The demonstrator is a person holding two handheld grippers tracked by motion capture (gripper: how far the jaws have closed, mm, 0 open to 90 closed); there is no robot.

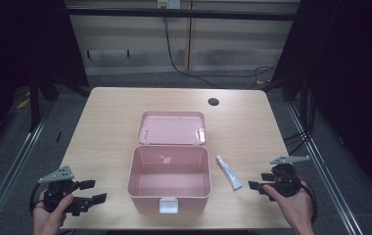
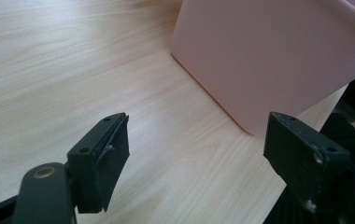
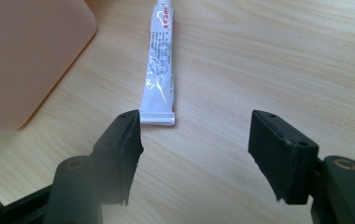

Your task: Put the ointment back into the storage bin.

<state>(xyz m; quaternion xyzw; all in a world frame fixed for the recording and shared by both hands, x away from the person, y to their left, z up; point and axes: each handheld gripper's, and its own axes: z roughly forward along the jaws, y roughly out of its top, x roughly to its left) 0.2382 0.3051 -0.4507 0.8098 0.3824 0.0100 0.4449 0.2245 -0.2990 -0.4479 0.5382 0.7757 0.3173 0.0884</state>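
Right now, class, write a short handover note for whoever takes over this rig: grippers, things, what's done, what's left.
Left gripper: open, holding nothing, beside the pink box.
Right gripper: open, holding nothing, fingers just short of the tube.
Box: on the table, lid open, nothing visible inside.
Tube: flat on the table, right of the box.
Done: lid open.
Left: probably grasp the tube and place it in the box.
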